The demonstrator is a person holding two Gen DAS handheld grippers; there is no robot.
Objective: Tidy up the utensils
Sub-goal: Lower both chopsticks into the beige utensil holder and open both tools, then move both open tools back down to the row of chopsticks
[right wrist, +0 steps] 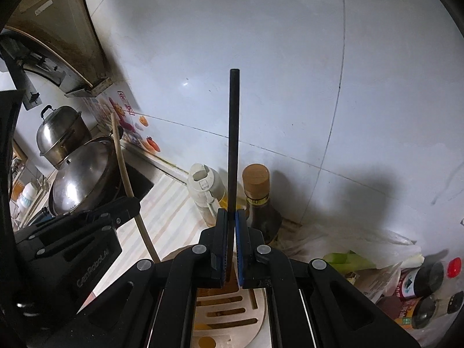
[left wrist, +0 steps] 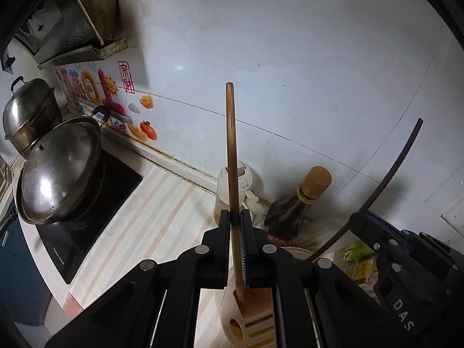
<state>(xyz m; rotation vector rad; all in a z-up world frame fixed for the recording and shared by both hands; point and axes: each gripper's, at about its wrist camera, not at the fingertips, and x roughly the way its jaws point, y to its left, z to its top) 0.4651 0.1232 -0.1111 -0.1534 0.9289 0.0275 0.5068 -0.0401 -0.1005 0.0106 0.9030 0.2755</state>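
My left gripper (left wrist: 237,217) is shut on a brown wooden chopstick (left wrist: 232,150) held upright, its lower end inside a cream slotted utensil holder (left wrist: 246,316). My right gripper (right wrist: 231,217) is shut on a black chopstick (right wrist: 233,139), also upright above the same holder (right wrist: 232,313). The right gripper (left wrist: 400,255) with its black chopstick (left wrist: 385,185) shows at the right of the left wrist view. The left gripper (right wrist: 87,232) with its wooden chopstick (right wrist: 127,179) shows at the left of the right wrist view.
A white oil bottle (right wrist: 203,191) and a dark sauce bottle (right wrist: 258,203) stand against the tiled wall behind the holder. Two lidded steel pots (left wrist: 58,171) sit on the stove at left. Plastic bags (right wrist: 348,249) and spice jars (right wrist: 426,290) lie at right.
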